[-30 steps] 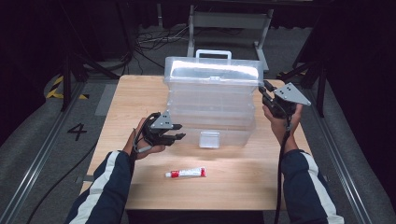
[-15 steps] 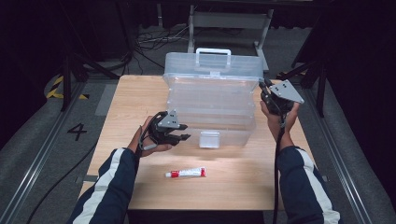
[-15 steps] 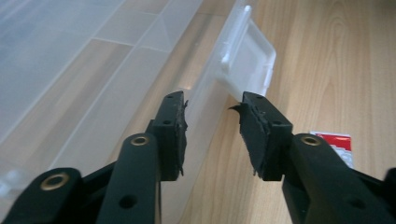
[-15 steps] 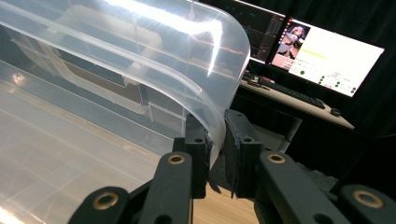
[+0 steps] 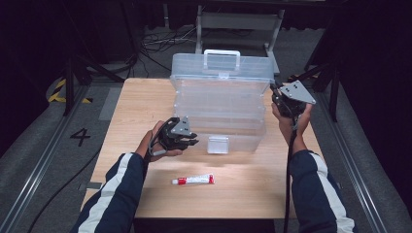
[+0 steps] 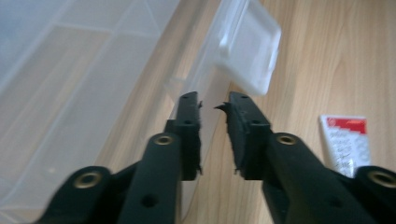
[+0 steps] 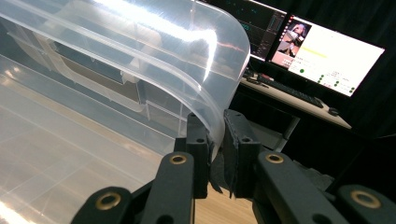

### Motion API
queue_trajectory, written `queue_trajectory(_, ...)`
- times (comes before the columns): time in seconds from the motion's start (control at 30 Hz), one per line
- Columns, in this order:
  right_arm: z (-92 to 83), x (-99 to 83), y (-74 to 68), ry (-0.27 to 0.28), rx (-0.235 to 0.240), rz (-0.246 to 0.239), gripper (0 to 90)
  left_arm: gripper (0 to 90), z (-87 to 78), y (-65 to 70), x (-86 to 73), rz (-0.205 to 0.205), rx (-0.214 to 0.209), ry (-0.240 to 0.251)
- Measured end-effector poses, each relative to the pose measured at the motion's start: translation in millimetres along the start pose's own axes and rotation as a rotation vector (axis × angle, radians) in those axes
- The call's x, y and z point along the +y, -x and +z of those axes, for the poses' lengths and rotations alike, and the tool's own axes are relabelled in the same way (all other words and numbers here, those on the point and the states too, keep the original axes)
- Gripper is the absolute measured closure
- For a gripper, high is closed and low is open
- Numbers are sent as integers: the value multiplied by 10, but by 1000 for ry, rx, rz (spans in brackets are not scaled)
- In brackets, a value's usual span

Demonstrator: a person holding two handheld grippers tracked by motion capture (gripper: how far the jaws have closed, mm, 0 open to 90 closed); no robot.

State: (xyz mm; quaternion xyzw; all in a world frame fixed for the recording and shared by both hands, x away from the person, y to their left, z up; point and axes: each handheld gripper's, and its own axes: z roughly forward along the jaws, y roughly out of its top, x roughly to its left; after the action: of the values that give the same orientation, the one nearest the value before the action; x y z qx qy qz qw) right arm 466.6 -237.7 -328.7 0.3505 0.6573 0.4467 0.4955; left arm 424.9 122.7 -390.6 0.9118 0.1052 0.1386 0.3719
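We see the wooden table (image 5: 145,102) bearing a clear plastic box (image 5: 218,114) at its middle, lid (image 5: 222,68) raised. Our right gripper (image 7: 215,135) is clamped on the lid's corner edge at the box's right side. Our left gripper (image 6: 214,109) straddles the box's front rim, its jaws just closing, pads not yet pressing. A small tube (image 5: 193,180) lies near the front edge.

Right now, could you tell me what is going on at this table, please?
A person is opening a clear box with two claws. The right claw is clamped on the raised lid's corner. The left claw has just been closing around the box's front rim, beside the latch. A tube lies on the table.
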Motion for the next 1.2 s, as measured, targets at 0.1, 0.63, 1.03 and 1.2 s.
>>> queue_trajectory(0.1, -4, 5, 6, -5, 3, -4, 816, 628, -76, 7, 30, 3, 31, 12)
queue_trajectory(0.63, -8, 92, 33, -12, 18, 1, 821, 708, 62, -112, -22, -34, 32, -34)
queue_trajectory(1.03, -32, 121, 33, -16, 28, -6, 826, 754, 12, -58, -16, 10, -5, -37)
queue_trajectory(1.2, -42, 136, 49, -18, 32, -2, 830, 758, -15, -60, -42, 10, -16, -31)
